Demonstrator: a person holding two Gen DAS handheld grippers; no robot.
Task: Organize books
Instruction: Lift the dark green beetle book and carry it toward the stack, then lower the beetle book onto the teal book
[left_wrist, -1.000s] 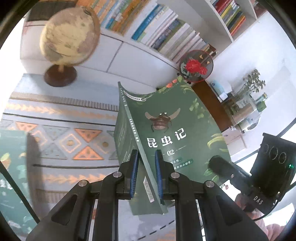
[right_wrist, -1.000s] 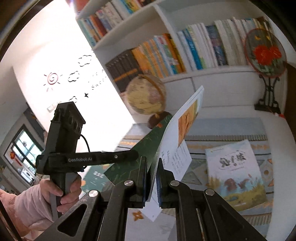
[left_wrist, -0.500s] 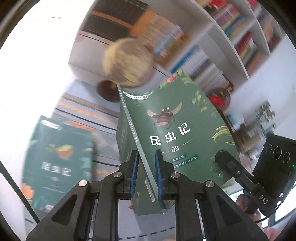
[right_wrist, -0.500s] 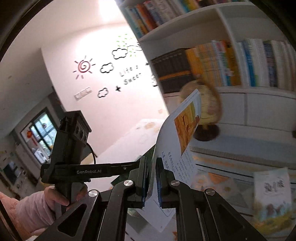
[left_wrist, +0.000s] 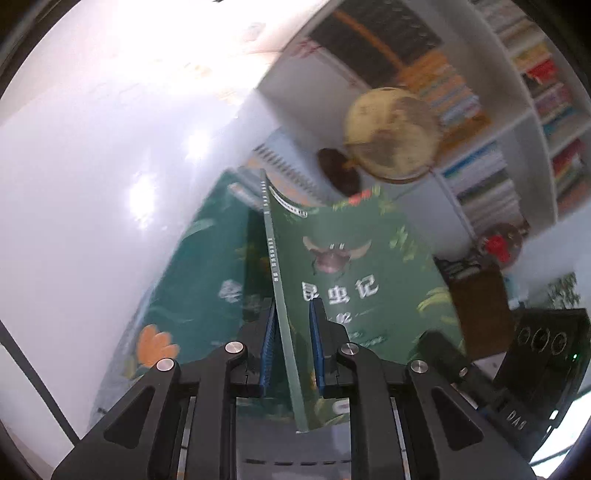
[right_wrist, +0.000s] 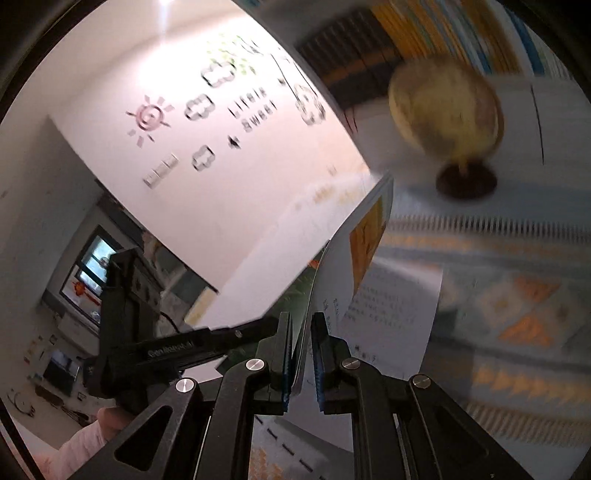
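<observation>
showing a beetle, the green book (left_wrist: 354, 266) stands spine-up, blurred.

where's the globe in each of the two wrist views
Left wrist view: the globe sits upper right of centre, above the top edge of the green book clamped in the left hand-held gripper.
Right wrist view: the globe is at upper right, above and right of the open pages pinched in the right hand-held gripper.
Shared landmark: the bookshelf behind the globe.
</observation>
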